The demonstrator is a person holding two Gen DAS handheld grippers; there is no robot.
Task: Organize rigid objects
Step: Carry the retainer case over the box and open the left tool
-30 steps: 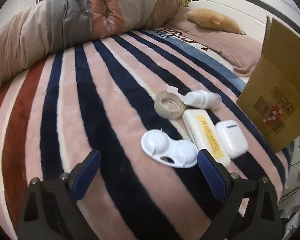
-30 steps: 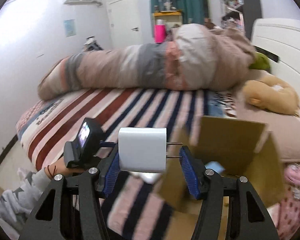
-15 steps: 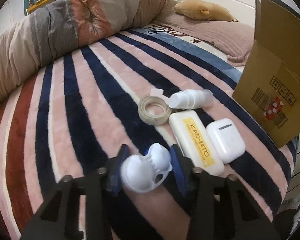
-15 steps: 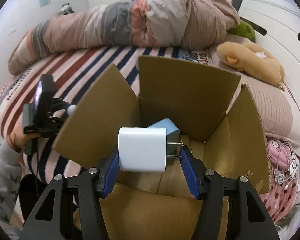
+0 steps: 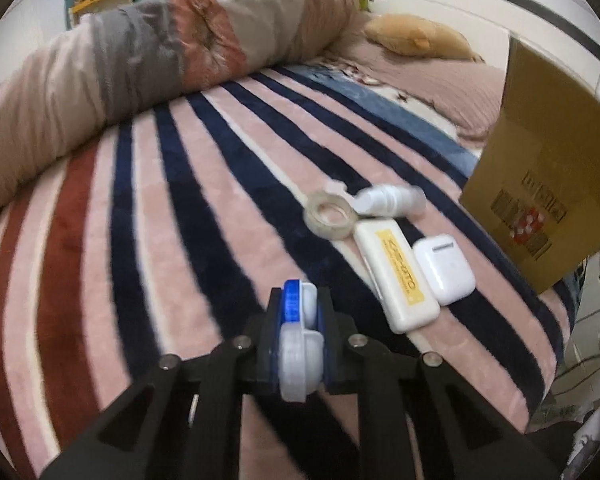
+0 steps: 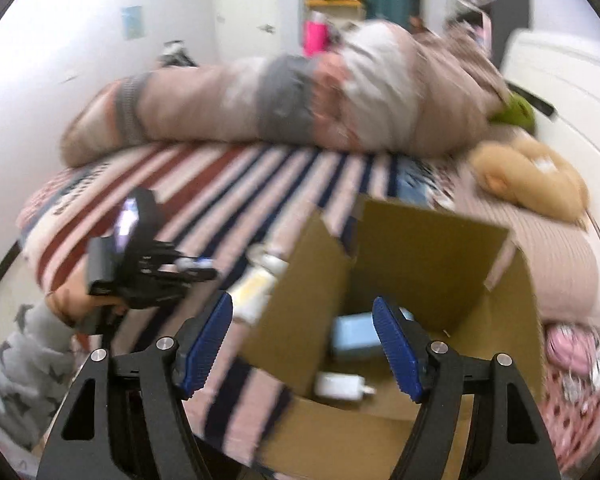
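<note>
Left gripper (image 5: 300, 320) clamps a white plastic lens case (image 5: 302, 354) lower centre; right gripper (image 6: 302, 348) gapes above the brown cardboard box (image 6: 420, 248).

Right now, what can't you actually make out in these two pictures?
- Left wrist view: the gripper covers most of the white case it holds.
- Left wrist view: motion blur smears the yellow label; the edge crops the cardboard box.
- Right wrist view: blur hides detail on the white charger and blue item.
</note>
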